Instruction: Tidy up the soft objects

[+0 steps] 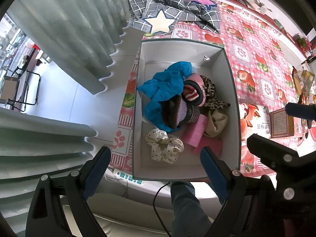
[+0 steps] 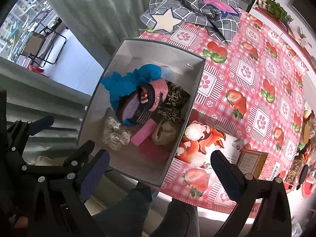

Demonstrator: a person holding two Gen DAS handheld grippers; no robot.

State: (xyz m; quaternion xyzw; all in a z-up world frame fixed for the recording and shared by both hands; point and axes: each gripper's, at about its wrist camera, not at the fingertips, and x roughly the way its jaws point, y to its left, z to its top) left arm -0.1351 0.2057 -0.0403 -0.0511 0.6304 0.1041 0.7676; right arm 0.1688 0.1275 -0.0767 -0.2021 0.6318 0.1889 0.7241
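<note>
Pink strawberry-and-paw-print oilcloth (image 2: pixel 246 75) covers the table I am working over, with pale curtains (image 1: pixel 65 31) hanging beyond its far edge. My left gripper (image 1: pixel 156 169) hovers above the near end of the grey box (image 1: pixel 219 73), fingers spread wide and holding nothing. My right gripper (image 2: pixel 160 167) hangs over the box's near corner, likewise spread and empty.

Inside the box lies a loose heap: a blue garment (image 1: pixel 164 86) toward the far left, a pink-rimmed knitted hat (image 1: pixel 194 90) on top, a leopard-print cloth (image 1: pixel 211 92) against the right wall, a beige fabric bundle (image 1: pixel 216 121), a pink sponge block (image 1: pixel 194 130) resting on a second pink pad (image 1: pixel 210 145), and a white polka-dot scrunchie (image 1: pixel 164 145) nearest me.

I judge most of the gathering done, since the heap is already in. One soft item is left outside: the grey checked cloth (image 2: pixel 197 11) with a star patch, crumpled on the table just beyond the box. My next move probably calls for reaching past the box, pinching a fold of that cloth, and lifting it high enough to clear the rim.
</note>
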